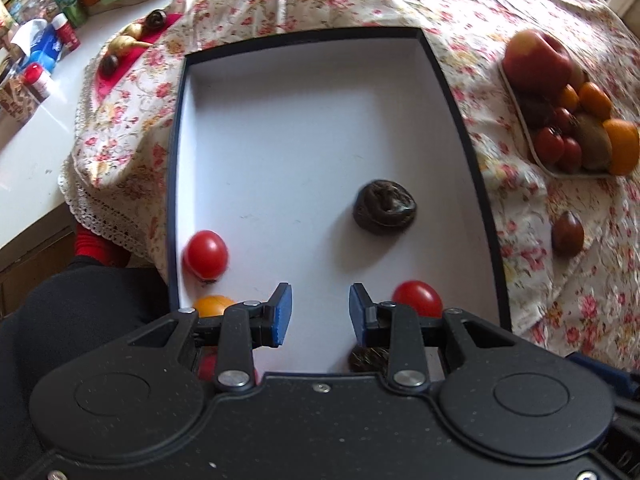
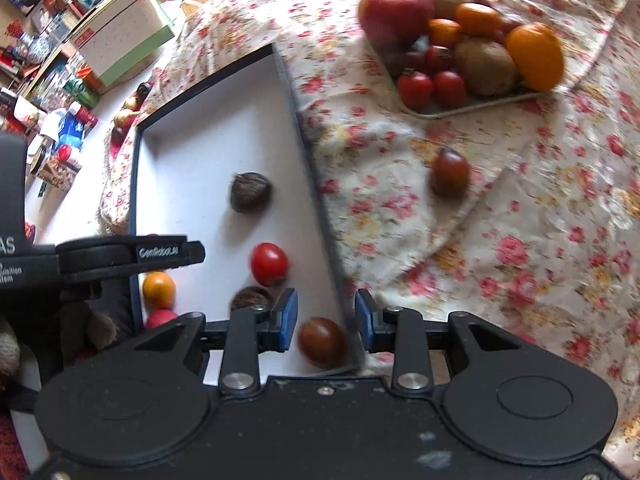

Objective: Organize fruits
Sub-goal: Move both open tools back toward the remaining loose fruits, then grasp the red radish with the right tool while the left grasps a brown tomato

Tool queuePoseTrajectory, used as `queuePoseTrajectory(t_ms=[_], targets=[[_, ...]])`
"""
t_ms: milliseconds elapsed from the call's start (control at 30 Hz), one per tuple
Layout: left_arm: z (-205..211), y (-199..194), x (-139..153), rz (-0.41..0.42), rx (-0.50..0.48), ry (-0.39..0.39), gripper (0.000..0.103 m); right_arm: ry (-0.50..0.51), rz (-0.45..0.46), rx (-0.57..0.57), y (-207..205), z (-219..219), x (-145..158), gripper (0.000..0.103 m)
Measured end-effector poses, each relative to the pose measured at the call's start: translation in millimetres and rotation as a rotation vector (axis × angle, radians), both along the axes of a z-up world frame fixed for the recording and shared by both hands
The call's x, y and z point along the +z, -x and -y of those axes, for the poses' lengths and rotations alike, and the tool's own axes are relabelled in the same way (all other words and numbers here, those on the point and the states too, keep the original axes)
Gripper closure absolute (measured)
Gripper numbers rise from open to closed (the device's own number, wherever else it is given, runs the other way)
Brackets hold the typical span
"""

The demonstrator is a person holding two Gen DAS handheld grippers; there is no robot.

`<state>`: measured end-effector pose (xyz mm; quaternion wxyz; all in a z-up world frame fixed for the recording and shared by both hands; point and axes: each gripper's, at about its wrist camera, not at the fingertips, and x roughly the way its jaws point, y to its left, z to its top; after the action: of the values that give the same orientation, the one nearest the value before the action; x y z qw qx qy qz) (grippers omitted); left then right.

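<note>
1. Right wrist view: right gripper (image 2: 326, 320) hovering spread and empty over the box (image 2: 316, 184) wall, a dark tomato (image 2: 322, 342) lying just inside below the blue pads (image 2: 289, 318).
2. Likely handling light, smooth, slightly soft; gripping gently across the widest part.
3. Left wrist view: left gripper (image 1: 320, 310) also hanging spread, holding nothing, above the box floor, a red tomato (image 1: 418, 298) just beside its right finger.
4. Remaining fruit piling on the tray (image 2: 472, 106), one dark fruit (image 2: 450, 171) sitting loose on the tablecloth (image 2: 540, 240).
</note>
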<state>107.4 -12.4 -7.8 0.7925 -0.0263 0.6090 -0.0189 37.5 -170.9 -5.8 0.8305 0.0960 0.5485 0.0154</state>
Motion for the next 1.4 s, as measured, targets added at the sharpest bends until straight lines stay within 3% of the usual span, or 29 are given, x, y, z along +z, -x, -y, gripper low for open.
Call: queuePoseTrajectory(t_ms=[333, 600, 800, 1167, 1400], targets=[[36, 11, 7, 0.012, -0.101, 0.006, 0.063, 0.089, -0.021, -0.102, 35, 79, 8, 0.069], [76, 24, -2, -0.021, -0.18, 0.041, 0.063, 0.092, -0.078, -0.147, 64, 125, -14, 0.069], [97, 28, -6, -0.009, -0.198, -0.032, 0.065, 0.041, -0.098, -0.136, 66, 123, -33, 0.069], [93, 28, -1, 0.01, -0.187, -0.045, 0.065, 0.056, -0.084, -0.12, 54, 110, -48, 0.067], [91, 31, 1, 0.022, -0.188, -0.055, 0.064, 0.075, -0.122, -0.118, 47, 105, -64, 0.065]])
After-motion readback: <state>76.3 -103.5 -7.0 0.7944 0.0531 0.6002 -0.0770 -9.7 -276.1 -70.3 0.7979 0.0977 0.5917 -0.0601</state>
